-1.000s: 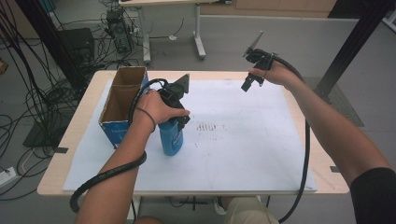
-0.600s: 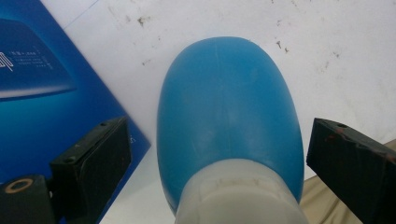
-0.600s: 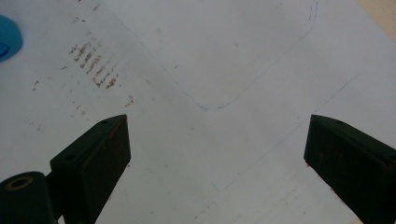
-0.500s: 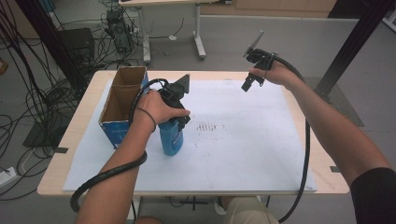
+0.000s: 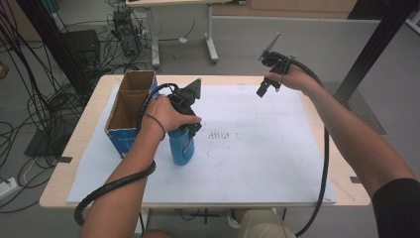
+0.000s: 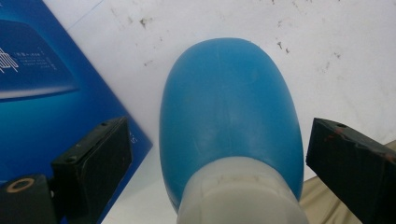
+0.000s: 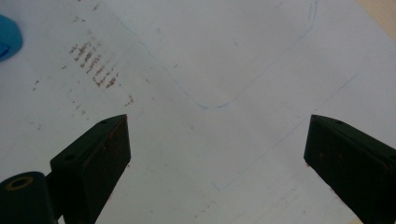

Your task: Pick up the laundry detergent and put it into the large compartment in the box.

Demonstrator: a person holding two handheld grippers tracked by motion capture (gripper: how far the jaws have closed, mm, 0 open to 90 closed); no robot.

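A blue bottle (image 5: 181, 147) with a pale neck stands upright on the white sheet, just right of the box. My left gripper (image 5: 191, 125) hangs over its top. In the left gripper view that gripper (image 6: 219, 140) is open, one jaw on each side of the bottle (image 6: 229, 107) with a gap on both sides. My right gripper (image 5: 264, 88) is held above the far right part of the sheet. Seen from its own camera, the right gripper (image 7: 217, 140) is open over bare paper, and the bottle's edge (image 7: 7, 37) shows at the upper left.
An open cardboard box (image 5: 124, 111) with blue printed sides (image 6: 42, 93) stands at the table's left, close to the bottle. The white sheet (image 5: 257, 158) covers most of the wooden table (image 5: 346, 173) and bears smudges (image 5: 223, 135) and faint pen lines (image 7: 261, 79). Cables trail from both grippers.
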